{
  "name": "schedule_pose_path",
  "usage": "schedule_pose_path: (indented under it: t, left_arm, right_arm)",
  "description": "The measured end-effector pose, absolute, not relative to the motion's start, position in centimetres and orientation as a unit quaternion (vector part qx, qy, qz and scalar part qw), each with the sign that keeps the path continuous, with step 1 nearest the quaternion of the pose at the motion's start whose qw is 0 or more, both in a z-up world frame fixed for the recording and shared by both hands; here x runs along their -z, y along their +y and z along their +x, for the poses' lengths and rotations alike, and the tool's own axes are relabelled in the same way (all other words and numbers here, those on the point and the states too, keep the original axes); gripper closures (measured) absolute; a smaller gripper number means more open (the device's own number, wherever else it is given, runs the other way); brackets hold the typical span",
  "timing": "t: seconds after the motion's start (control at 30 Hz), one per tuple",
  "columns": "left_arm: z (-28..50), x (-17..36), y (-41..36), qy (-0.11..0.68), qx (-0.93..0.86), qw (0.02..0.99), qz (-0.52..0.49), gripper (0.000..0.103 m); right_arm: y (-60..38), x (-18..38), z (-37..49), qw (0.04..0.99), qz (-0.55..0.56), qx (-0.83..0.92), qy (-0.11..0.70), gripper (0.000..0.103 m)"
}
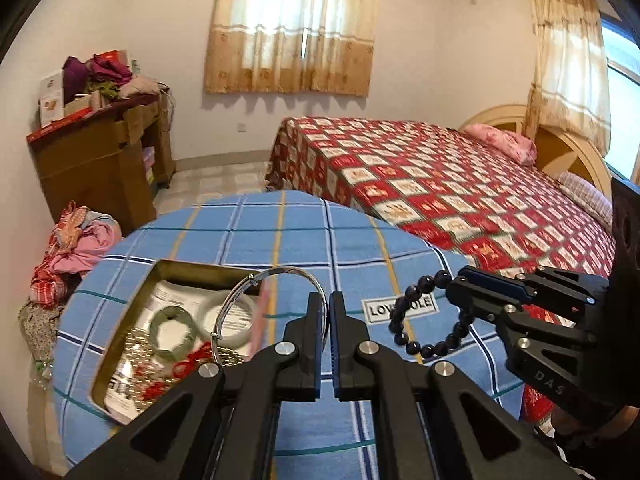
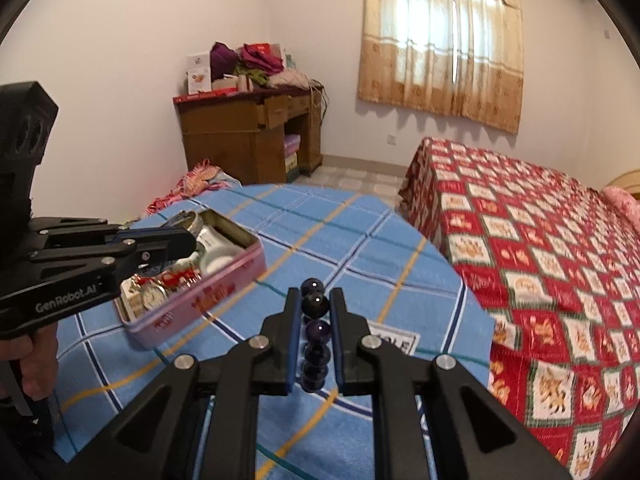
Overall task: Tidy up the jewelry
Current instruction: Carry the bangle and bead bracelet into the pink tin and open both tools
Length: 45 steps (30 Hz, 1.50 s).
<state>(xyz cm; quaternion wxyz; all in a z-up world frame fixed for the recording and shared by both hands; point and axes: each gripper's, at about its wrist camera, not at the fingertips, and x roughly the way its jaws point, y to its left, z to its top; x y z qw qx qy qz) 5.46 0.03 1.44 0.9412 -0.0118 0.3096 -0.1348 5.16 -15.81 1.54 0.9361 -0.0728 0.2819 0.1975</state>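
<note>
**Two claws, two bracelets above the table**

Gripping a thin silver bangle (image 1: 276, 304), the left claw (image 1: 327, 312) is nearly closed on its rim, holding it above the open tin (image 1: 124, 344). The right claw (image 2: 316, 308) is clamped narrow on a dark bead bracelet (image 2: 315, 332), raised over the blue checked table (image 2: 360, 240). More bangles lie in the tin. Beyond stands the red patterned bed (image 1: 460, 196).

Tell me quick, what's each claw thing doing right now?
Left gripper: closed on a thin silver metal bangle, held above the open pink tin box.
Right gripper: closed on a dark purple round-bead bracelet.
</note>
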Motion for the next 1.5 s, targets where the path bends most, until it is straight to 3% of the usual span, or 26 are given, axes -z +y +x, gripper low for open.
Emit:
schedule_pose_path:
  t: [0.57, 1.5]
  left_arm:
    - [5.9, -1.4, 6.3, 0.302, 0.047, 0.952, -0.030, 0.101]
    - [8.4, 1.5, 11.5, 0.328, -0.009, 0.943, -0.050, 0.101]
  right_arm:
    - [-8.6, -4.0, 7.2, 0.922, -0.112, -0.269, 0.254, 0.088]
    - [-0.2, -1.6, 10.5, 0.902, -0.148, -0.308, 0.263, 0.088]
